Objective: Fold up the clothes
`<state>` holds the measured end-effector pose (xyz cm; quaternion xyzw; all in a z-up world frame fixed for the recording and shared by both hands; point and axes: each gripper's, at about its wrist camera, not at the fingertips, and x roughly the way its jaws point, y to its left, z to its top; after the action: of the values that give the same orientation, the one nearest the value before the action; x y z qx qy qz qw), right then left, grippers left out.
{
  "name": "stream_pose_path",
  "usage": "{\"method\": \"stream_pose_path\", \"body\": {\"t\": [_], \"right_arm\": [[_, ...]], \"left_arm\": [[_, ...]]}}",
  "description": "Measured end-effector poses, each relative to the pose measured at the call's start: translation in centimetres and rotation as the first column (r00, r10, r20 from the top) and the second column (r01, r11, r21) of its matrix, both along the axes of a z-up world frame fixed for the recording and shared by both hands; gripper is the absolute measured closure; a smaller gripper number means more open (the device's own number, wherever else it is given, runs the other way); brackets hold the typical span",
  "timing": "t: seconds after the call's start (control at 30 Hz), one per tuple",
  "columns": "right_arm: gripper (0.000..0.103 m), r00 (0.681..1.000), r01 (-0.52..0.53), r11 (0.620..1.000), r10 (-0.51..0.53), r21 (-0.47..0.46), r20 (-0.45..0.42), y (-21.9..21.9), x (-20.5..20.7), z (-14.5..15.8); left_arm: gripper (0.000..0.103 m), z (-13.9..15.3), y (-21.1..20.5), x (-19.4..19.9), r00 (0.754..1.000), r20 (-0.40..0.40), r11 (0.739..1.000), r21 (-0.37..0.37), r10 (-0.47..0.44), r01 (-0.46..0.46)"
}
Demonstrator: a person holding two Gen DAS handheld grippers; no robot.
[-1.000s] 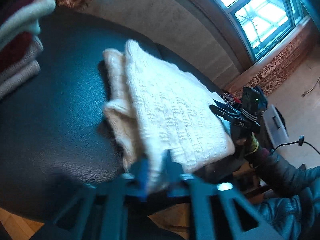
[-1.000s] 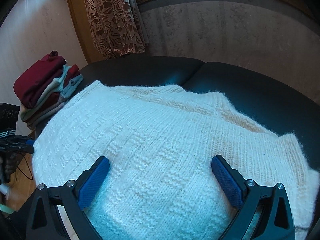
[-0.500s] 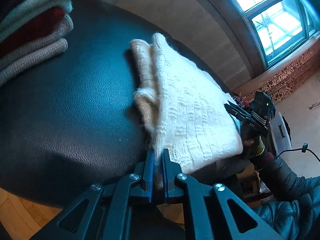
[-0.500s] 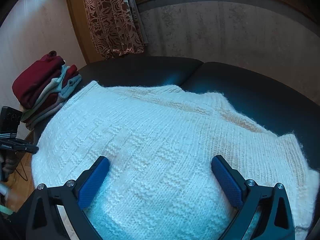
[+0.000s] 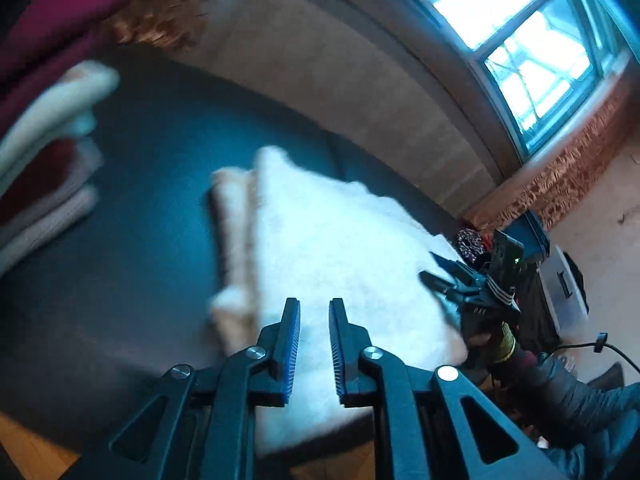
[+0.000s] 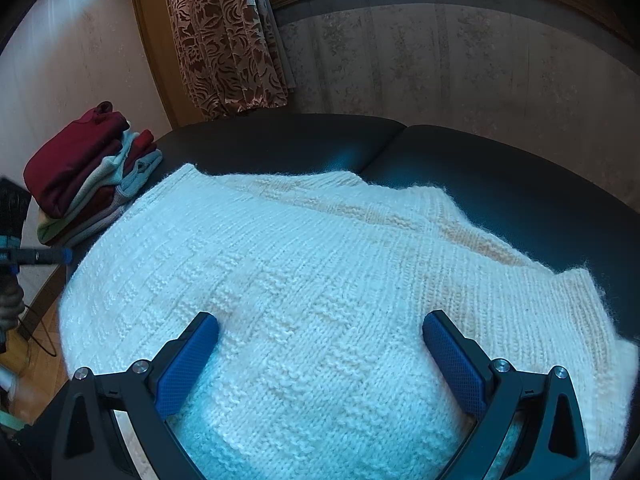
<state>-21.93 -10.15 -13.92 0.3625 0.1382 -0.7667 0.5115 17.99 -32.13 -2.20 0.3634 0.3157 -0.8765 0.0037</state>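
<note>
Motion-blurred white sweater [image 5: 340, 248] and folded pile [image 5: 44, 168], perhaps 4 garments, cut at the left edge

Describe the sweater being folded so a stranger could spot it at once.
Find the black leather sofa. The cream knitted sweater lies folded across its seat. Unlike the stack of red and grey clothes at the sofa's end, it is fluffy, pale and alone.

A patterned curtain [image 6: 228, 36] is hung at far left against the wall. A bright window [image 5: 520, 40] is seen at far right. Wooden floor [image 6: 44, 360] is visible at near left.
</note>
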Motion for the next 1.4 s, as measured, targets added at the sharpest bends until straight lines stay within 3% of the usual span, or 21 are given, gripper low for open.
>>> {"method": "stream_pose_path", "body": {"t": [0.07, 0.13, 0.17, 0.27, 0.3, 0.43, 0.57, 0.6, 0.67, 0.8, 1.0, 1.1, 1.4], "right_arm": [[0.000, 1.000, 0.000, 1.000, 0.000, 0.000, 0.000, 0.0, 0.0, 0.0], [0.000, 1.000, 0.001, 1.000, -0.001, 0.001, 0.000, -0.1, 0.0, 0.0], [0.000, 1.000, 0.002, 1.000, -0.002, 0.002, -0.003, -0.1, 0.0, 0.0], [0.000, 1.000, 0.006, 1.000, -0.006, 0.007, -0.009, -0.1, 0.1, -0.1], [0.000, 1.000, 0.008, 1.000, -0.008, 0.008, -0.010, -0.2, 0.0, -0.1], [0.000, 1.000, 0.027, 0.999, -0.027, 0.019, -0.016, -0.7, -0.1, -0.2], [0.000, 0.999, 0.047, 0.998, -0.046, 0.029, -0.023, -1.2, -0.3, -0.2], [0.000, 0.998, 0.052, 0.998, -0.051, 0.032, -0.025, -1.3, -0.4, -0.2], [0.000, 0.998, 0.057, 0.998, -0.056, 0.033, -0.026, -1.5, -0.4, -0.2], [0.000, 0.998, 0.054, 0.998, -0.054, 0.030, -0.028, -1.4, -0.4, -0.1], [0.000, 0.998, 0.052, 0.998, -0.051, 0.023, -0.032, -1.3, -0.5, 0.1], [0.000, 0.999, 0.048, 0.999, -0.047, 0.016, -0.022, -1.3, -0.8, 0.0], [0.000, 0.999, 0.042, 0.999, -0.042, 0.004, -0.014, -1.1, -0.9, 0.0]], "left_arm": [[0.088, -0.3, 1.0, -1.9, 0.999, 0.028, 0.999, -0.041, -0.016, 0.017], [0.088, -2.1, 1.4, -3.2, 0.990, 0.137, 0.995, -0.095, 0.016, -0.002], [0.092, -2.9, 1.0, -2.9, 0.989, 0.141, 0.997, -0.072, 0.034, -0.024], [0.101, -4.4, -0.8, -1.7, 0.990, 0.096, 0.993, 0.049, 0.101, -0.106], [0.101, -4.5, -0.8, -1.8, 0.990, 0.087, 0.993, 0.035, 0.108, -0.112], [0.101, -3.6, 0.5, -3.5, 0.988, 0.095, 0.983, -0.144, 0.125, -0.111], [0.101, -2.9, -0.8, -3.4, 0.984, 0.113, 0.990, -0.024, 0.141, -0.139], [0.100, -2.2, -0.7, -3.4, 0.984, 0.110, 0.990, -0.027, 0.141, -0.138], [0.087, -0.7, 0.4, -4.0, 0.988, 0.085, 0.989, -0.088, 0.128, -0.120], [0.086, 1.1, 2.2, -6.2, 0.995, 0.046, 0.981, -0.179, 0.085, -0.076], [0.083, -1.5, 4.4, -10.2, 0.994, 0.110, 0.957, -0.290, 0.029, 0.004], [0.083, -2.5, 3.8, -9.3, 0.995, 0.045, 0.966, -0.247, 0.086, -0.072], [0.081, -0.4, 2.7, -6.7, 0.984, 0.060, 0.953, -0.268, 0.165, -0.144]]}}
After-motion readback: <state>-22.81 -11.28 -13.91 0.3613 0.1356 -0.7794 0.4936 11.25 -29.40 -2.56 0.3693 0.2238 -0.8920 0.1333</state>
